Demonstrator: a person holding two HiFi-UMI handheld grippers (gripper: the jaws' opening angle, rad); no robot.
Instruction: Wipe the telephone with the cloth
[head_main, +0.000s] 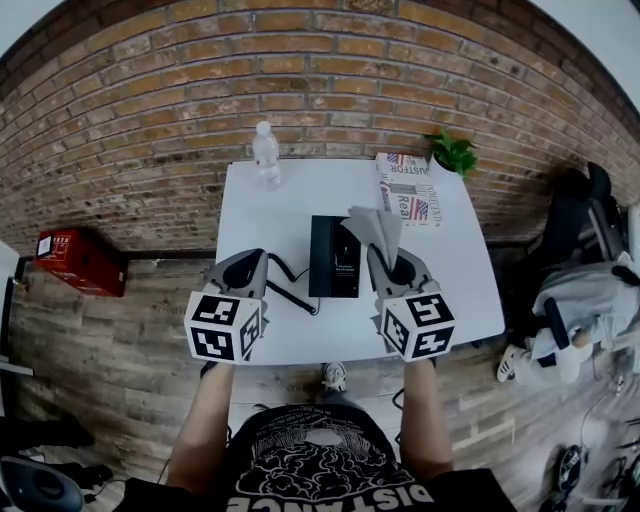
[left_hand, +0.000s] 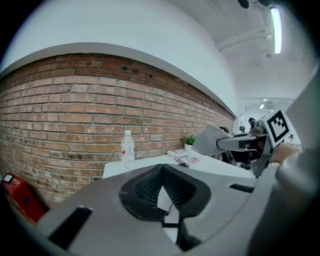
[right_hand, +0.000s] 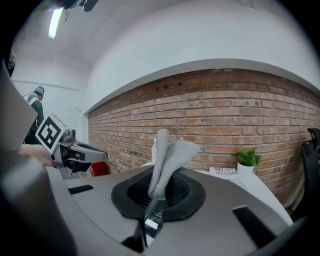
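We have the cloth (head_main: 378, 228) pinched in the right claw (head_main: 388, 258), so the pick-up is done, but we judge that wiping has not begun. The telephone (head_main: 334, 256) lies on the table (head_main: 455, 270) just left of that claw. The left claw (head_main: 250, 265) hovers on the phone's far side, closed on nothing. Both forearms reach forward.

A white table (head_main: 470, 290) stands against a brick wall (head_main: 150, 120). At its far edge are a clear water bottle (head_main: 266, 155), upright, a printed magazine (head_main: 405, 188), lying flat, and a small potted plant (head_main: 453, 152) at the corner. A red box (head_main: 80, 261) sits on the floor to the left of the table.
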